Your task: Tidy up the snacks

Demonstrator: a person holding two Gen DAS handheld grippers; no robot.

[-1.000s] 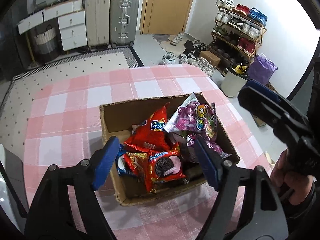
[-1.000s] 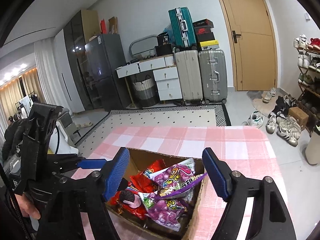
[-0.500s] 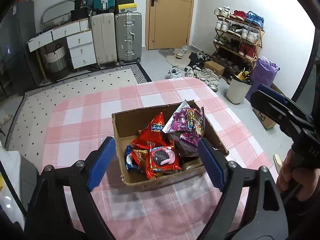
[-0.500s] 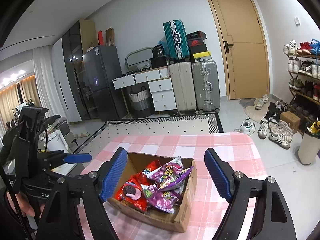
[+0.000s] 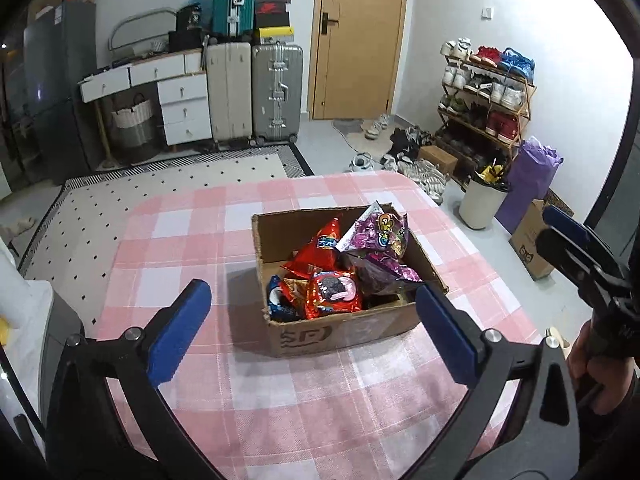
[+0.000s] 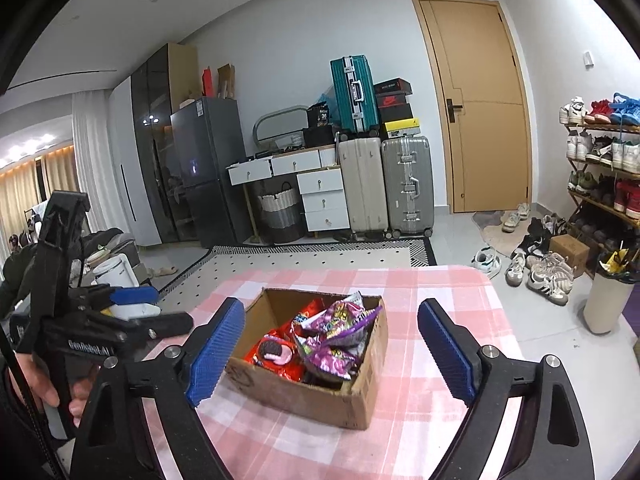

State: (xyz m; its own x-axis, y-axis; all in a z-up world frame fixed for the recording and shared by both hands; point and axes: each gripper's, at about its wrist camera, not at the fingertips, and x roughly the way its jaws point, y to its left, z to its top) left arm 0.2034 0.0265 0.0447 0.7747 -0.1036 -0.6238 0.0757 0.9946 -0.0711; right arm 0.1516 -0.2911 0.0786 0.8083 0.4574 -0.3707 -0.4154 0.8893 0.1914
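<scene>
A cardboard box (image 5: 352,332) sits on the pink checked table (image 5: 192,240) and holds several snack packs: a purple bag (image 5: 380,232), a red bag (image 5: 320,252) and a red Oreo pack (image 5: 334,292). My left gripper (image 5: 316,332) is open and empty, held above and in front of the box. My right gripper (image 6: 332,344) is open and empty, also held back from the box (image 6: 304,396), which shows the purple bag (image 6: 336,332) and Oreo pack (image 6: 276,352). The right gripper shows at the right edge of the left wrist view (image 5: 576,248); the left gripper shows at the left of the right wrist view (image 6: 132,312).
The table (image 6: 440,292) ends at a rounded far edge. Beyond it lie a dotted rug (image 5: 180,176), suitcases (image 5: 276,92), white drawers (image 5: 180,108), a door (image 5: 356,40), a shoe rack (image 5: 484,104) and a bin (image 5: 480,200). A white kettle (image 6: 116,276) stands left.
Both grippers have pulled up and back from the box, which now looks smaller and farther. The snacks in the box have not moved. Both grippers stayed open.
</scene>
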